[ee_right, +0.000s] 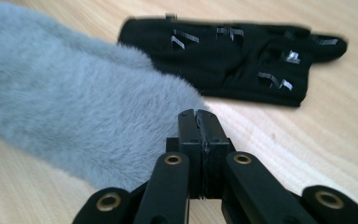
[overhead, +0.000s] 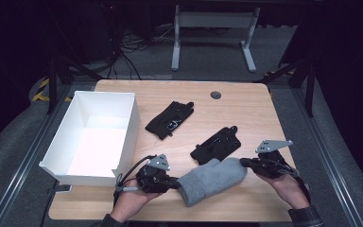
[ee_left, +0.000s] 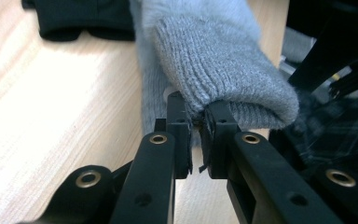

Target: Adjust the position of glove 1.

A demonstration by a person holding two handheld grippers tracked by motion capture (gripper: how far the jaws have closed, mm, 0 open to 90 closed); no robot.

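Item: grey mitten, knitted at the cuff and fluffy toward the tip. It lay near the front edge of the table, about midway along it, slanting from the cuff at lower left to the tip at upper right.

Left gripper: positioned at the mitten's cuff end, near the front edge, left of centre. In the left gripper view its fingers were clenched on the ribbed hem of the cuff, the knit pinched between them.

Right gripper: positioned at the mitten's tip end, toward the right edge of the table. In the right gripper view its fingers were closed flat against each other, just beside the fluffy tip; whether any pile was caught between them could not be told.

Other contents of the table:
- One black glove, lying just beyond the mitten toward the middle of the table; its lower end met the mitten's outline in the high view.
- A second black glove, farther back and left of centre, well apart from the mitten.
- One white open box, standing along the left edge, its near corner just beside the left gripper.
- One round grey grommet, set into the table near the back edge.
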